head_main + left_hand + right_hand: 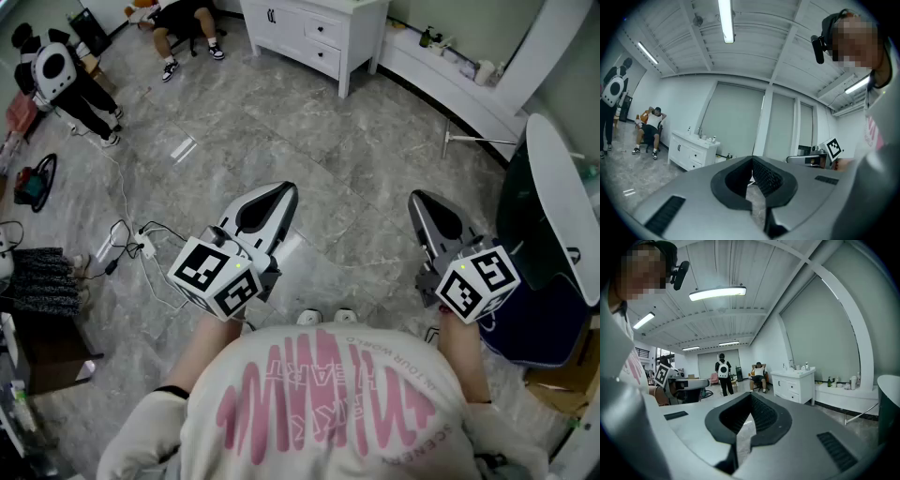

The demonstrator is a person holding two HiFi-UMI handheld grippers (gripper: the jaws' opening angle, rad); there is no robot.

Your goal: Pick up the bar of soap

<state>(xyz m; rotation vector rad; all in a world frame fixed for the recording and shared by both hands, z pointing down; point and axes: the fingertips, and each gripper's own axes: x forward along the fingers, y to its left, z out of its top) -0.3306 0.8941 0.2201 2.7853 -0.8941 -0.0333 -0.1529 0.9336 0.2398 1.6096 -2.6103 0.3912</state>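
The bar of soap cannot be told apart among the small items on the white vanity (791, 389) and the low ledge (839, 398) across the room. Well apart from both, the left gripper (284, 190) and the right gripper (415, 197) hang side by side over the grey marbled floor (347, 159). Each has its jaws closed tip to tip with nothing between them.

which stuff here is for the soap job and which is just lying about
For the job: left tongs and right tongs, both shut and empty. No soap bar in view.
Lying about: white cabinet, floor cables, bottles.
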